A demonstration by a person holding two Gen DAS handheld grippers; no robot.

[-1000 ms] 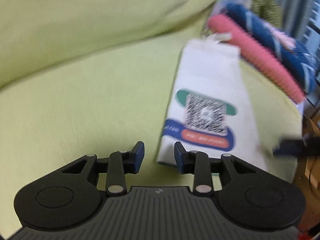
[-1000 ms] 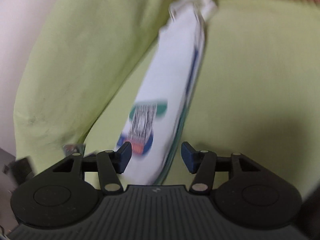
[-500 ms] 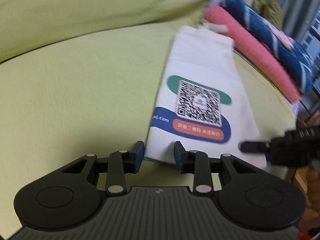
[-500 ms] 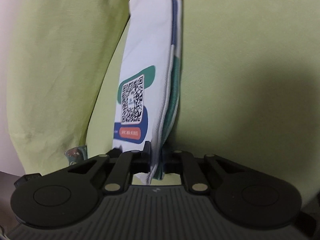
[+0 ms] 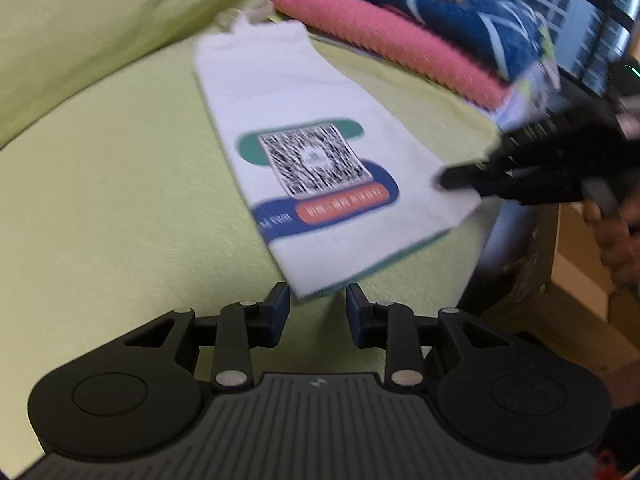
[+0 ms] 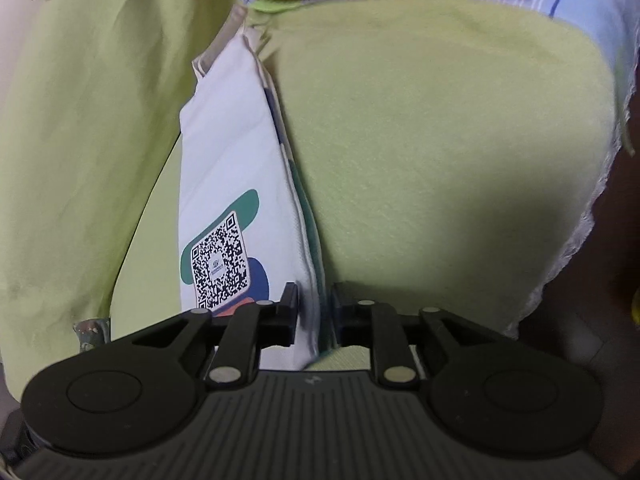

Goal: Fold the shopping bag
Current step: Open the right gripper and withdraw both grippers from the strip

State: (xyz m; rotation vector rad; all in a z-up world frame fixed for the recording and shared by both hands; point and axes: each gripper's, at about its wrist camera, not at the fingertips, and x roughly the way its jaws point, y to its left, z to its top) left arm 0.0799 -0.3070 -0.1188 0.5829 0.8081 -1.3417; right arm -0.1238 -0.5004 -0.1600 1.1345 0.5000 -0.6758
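My right hand-held gripper [image 6: 314, 314] pinches the shopping bag's [image 5: 308, 168] near corner on the green sofa cushion [image 5: 120, 200]; the left hand-held gripper [image 5: 313, 304] gapes apart, so the layers may slide.

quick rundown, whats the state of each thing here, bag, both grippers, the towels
shopping bag: folded into a narrow strip, QR print up, lying on the green cushion
right gripper: shut on the bag's near corner
left gripper: open, bag's other near corner between its fingers, not gripped
pink towel: folded, under the blue patterned towel
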